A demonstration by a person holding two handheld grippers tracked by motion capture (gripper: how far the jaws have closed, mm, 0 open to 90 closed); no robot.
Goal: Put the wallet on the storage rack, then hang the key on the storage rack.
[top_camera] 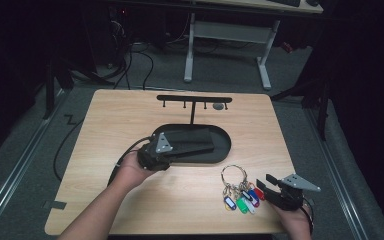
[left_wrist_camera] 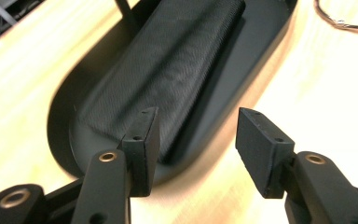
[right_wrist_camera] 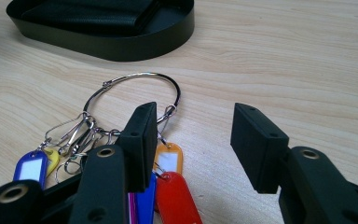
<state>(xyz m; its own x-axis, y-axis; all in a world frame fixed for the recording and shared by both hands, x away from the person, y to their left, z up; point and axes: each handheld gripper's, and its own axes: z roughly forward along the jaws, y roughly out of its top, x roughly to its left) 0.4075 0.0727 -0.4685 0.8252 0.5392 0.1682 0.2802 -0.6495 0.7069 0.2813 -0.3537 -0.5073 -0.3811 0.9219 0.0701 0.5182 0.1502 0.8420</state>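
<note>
Right gripper [right_wrist_camera: 191,144] is wide open and empty, low over the table [top_camera: 180,200] at the near right edge, with the keys [top_camera: 240,192] just beside its left jaw, so no grasp yet. Keys: one large thin steel wire ring [right_wrist_camera: 135,91], smaller split rings and clips hanging off it, and glossy plastic tags [right_wrist_camera: 168,186] in red, orange, blue, green and white, fanned flat on the wood. My read is that this is the start of a pick, with everything still left to do: close on the ring or the tag bundle, lift, place. The thin wire lies flush on the table and looks fiddly to pinch; the tags should be the easier grip. Left gripper [left_wrist_camera: 196,140] is also open and empty, poised at the near-left rim of the tray [top_camera: 225,145], jaws straddling the rim area but touching nothing that I can confirm. Tray is a matte black oval with a low wall, and a black wallet [left_wrist_camera: 168,70] with a fine woven texture lies inside. Behind it a thin black T-shaped hook rack [top_camera: 194,100] rises from the tray; its pegs hold none of the keys, and a small grey thing sits near its right end, too small to tell. Table is light wood-grain laminate with rounded corners.
</note>
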